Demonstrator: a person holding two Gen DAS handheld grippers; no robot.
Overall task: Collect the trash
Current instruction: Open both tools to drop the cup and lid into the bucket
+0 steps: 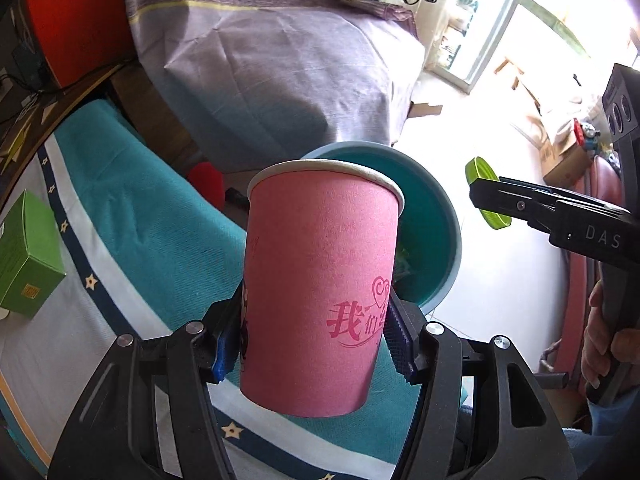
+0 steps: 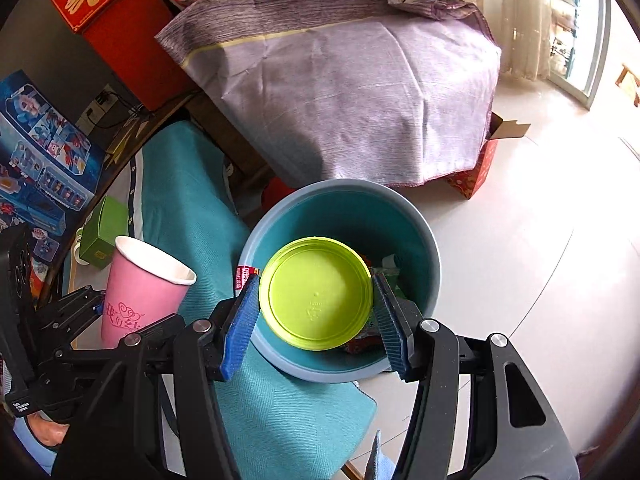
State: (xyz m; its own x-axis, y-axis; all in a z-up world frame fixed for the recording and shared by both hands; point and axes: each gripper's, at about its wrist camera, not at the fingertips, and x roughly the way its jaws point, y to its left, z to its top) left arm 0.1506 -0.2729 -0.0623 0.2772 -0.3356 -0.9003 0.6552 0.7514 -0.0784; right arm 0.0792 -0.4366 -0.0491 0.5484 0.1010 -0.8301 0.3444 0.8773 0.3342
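My left gripper [image 1: 316, 334] is shut on a pink paper cup [image 1: 320, 284], held upright above the teal cloth, just left of the blue trash bin [image 1: 436, 216]. The cup also shows in the right wrist view [image 2: 140, 288]. My right gripper [image 2: 316, 312] is shut on a lime-green round lid [image 2: 316, 292] and holds it over the open bin [image 2: 424, 248]. Wrappers lie in the bin under the lid. In the left wrist view the right gripper [image 1: 486, 196] holds the lid [image 1: 478, 170] to the right of the bin.
A green box [image 1: 28, 256] sits on the teal and white cloth [image 1: 132, 208] at left. A large purple-covered object [image 2: 352, 92] stands behind the bin, with red boxes [image 2: 120, 28] beyond. The pale floor [image 2: 540, 260] lies to the right.
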